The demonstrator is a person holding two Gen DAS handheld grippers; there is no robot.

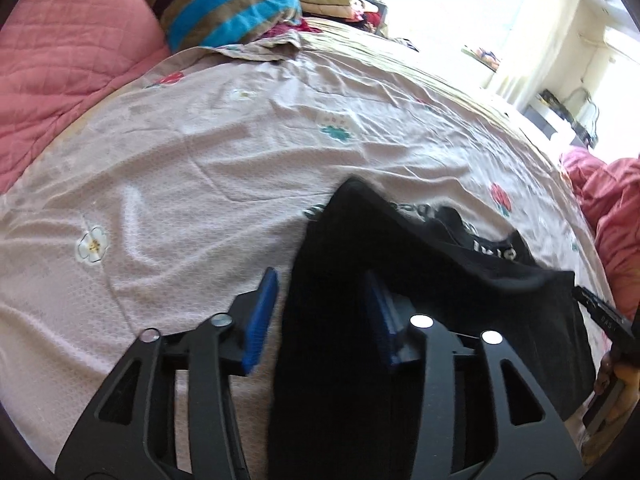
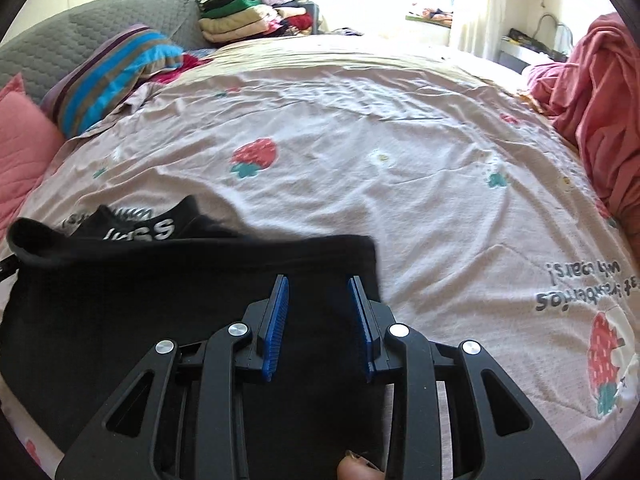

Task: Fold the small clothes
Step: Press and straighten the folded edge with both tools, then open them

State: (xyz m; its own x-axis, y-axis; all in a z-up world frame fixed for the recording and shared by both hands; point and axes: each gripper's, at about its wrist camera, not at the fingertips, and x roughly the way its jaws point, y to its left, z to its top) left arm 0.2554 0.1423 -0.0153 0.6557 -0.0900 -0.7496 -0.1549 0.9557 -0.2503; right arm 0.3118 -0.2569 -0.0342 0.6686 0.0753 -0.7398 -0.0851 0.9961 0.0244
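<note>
A small black garment [image 1: 400, 264] with white lettering lies on the bed sheet, partly folded over itself. It also shows in the right wrist view [image 2: 168, 280]. My left gripper [image 1: 324, 300] is open, its blue pads standing either side of the garment's left edge, just above it. My right gripper [image 2: 318, 304] is open over the garment's right edge, with black cloth between and under the pads. The right gripper's body [image 1: 600, 312] shows at the right edge of the left wrist view.
The pale pink sheet [image 2: 400, 152] with strawberry and flower prints covers the bed. A striped pillow [image 1: 232, 4] and pink quilt [image 1: 60, 60] lie at the head. Folded clothes [image 2: 240, 16] are stacked at the back. A pink blanket [image 2: 600, 92] is heaped at the right.
</note>
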